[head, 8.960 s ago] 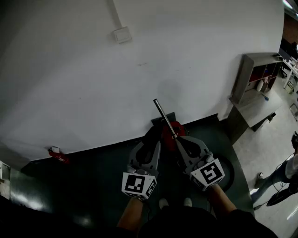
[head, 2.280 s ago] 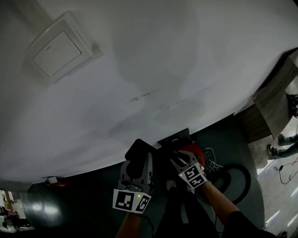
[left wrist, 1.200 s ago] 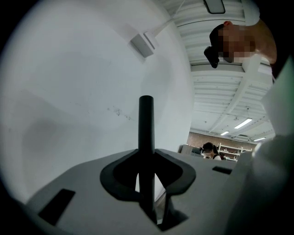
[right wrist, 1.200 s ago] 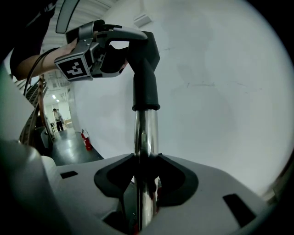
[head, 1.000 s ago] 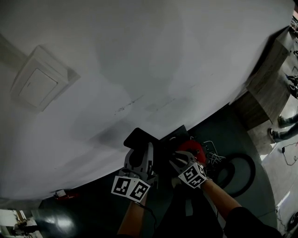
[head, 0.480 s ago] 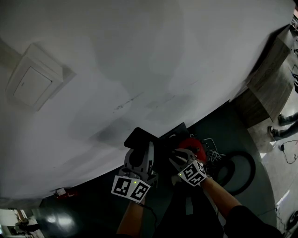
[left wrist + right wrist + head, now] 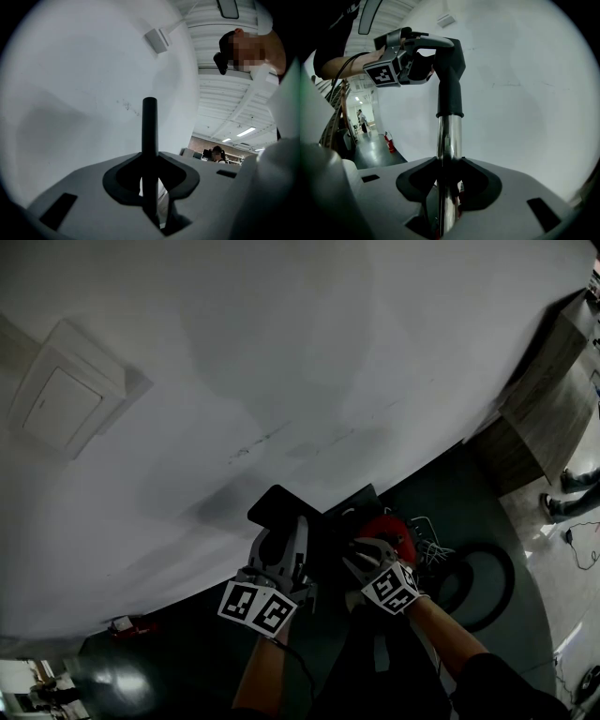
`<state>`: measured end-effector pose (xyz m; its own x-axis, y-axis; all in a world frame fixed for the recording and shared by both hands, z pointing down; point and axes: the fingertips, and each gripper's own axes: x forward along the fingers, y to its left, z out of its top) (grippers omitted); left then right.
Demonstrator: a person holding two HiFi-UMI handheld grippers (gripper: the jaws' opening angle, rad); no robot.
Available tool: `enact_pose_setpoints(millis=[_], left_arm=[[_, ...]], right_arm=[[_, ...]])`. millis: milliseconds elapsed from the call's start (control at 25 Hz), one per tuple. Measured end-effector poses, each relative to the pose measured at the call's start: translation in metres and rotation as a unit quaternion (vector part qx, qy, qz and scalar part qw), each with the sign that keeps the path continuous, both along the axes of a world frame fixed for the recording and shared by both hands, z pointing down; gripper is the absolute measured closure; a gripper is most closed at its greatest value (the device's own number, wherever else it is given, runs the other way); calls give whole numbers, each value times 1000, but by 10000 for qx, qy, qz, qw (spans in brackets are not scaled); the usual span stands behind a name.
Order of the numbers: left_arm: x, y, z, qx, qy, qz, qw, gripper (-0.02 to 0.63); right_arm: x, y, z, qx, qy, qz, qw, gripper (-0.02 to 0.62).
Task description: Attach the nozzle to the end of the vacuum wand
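In the right gripper view the chrome vacuum wand [image 7: 449,140] rises between my right gripper's [image 7: 448,190] jaws, which are shut on it. A black nozzle [image 7: 450,70] sits over the wand's top end. My left gripper [image 7: 423,58] is shut on the nozzle's upper part from the left. The left gripper view shows the nozzle [image 7: 149,136] edge-on as a thin black bar clamped in the left gripper [image 7: 151,190]. From the head view, the left gripper [image 7: 281,540] holds the nozzle [image 7: 281,510] against the wall. The right gripper [image 7: 361,557] is beside it, over the red vacuum body [image 7: 386,529].
A white wall [image 7: 281,362] stands close ahead, with a white box [image 7: 58,401] on it. On the dark floor lie a black hose loop [image 7: 483,582] and white wires [image 7: 427,549]. A wooden cabinet [image 7: 548,399] stands at right, a small red item [image 7: 122,624] at the left.
Nine seconds ago the wand's top end stood bare, with the left gripper beside it. Now the nozzle sits on that end. Over the last second both grippers have barely moved.
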<state>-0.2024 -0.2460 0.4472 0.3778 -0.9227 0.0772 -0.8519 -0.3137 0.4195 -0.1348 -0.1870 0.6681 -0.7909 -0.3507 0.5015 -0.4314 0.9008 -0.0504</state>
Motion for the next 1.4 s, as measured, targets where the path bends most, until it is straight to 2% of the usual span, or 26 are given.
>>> enact_pose_setpoints(millis=[160,280,480,720,1040,1400], left_arm=[[5,-10,6,-116,-94,202,9997,522],[12,-9,8,-94,-106,277,9995,522],[4,-7,11,-50,87,177,9998,522],[-15,16,14,109,455,-233,9986,522],[-8,0,23,-92,329,-22,9994,522],[-18,0,28,-116,371,-130,9992,522]], right_arm=[[-6,10,2,44,13,-141,9999,439],[-4,14,4,44,11,-60,10000,439],[-5,13,7,-14,24,-53,10000,439],[0,0,7,-42,51,55,10000,439],[-5,6,13,-61,98,-21,9999,439],[-9,2,17,-65,61,-48,9999,439]])
